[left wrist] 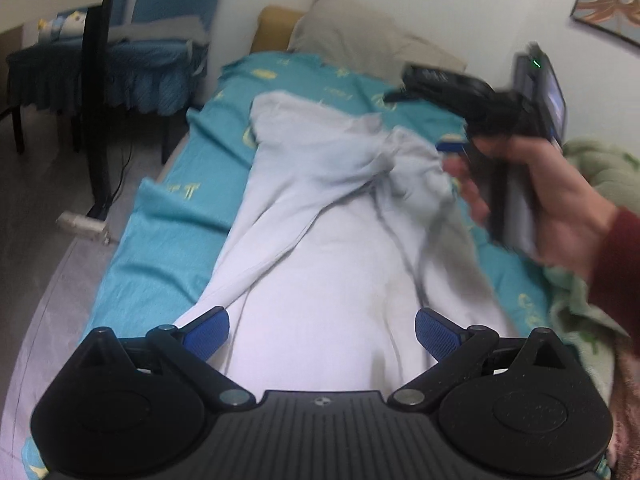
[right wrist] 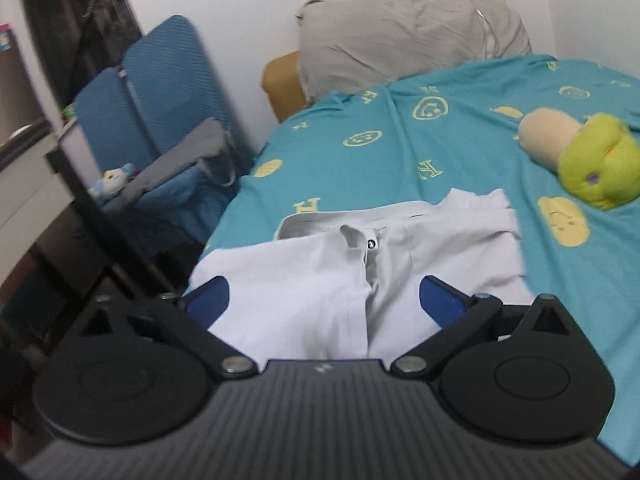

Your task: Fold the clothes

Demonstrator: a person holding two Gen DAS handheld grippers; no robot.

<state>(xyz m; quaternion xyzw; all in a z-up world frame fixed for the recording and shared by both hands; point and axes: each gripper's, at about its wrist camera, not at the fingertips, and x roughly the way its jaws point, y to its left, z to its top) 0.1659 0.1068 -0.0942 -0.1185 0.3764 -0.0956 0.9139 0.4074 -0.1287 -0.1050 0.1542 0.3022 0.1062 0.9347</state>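
Pale grey trousers (left wrist: pixel 328 248) lie along the teal bed sheet (left wrist: pixel 160 248), one leg crossed over toward the left. My left gripper (left wrist: pixel 322 338) is open and empty, its blue pads (left wrist: pixel 208 334) just above the near end of the trousers. In the left wrist view the right gripper (left wrist: pixel 440 92) is held in a hand above the far right of the trousers, blurred. In the right wrist view my right gripper (right wrist: pixel 326 304) is open and empty over the waistband and button (right wrist: pixel 370 244) of the trousers (right wrist: pixel 304 292).
A grey pillow (right wrist: pixel 412 36) leans on the wall at the bed's head. A green and beige plush toy (right wrist: pixel 580 156) lies on the sheet (right wrist: pixel 400 140). A green blanket (left wrist: pixel 600 168) is bunched at the right. A blue chair (right wrist: pixel 160 92) stands beside the bed.
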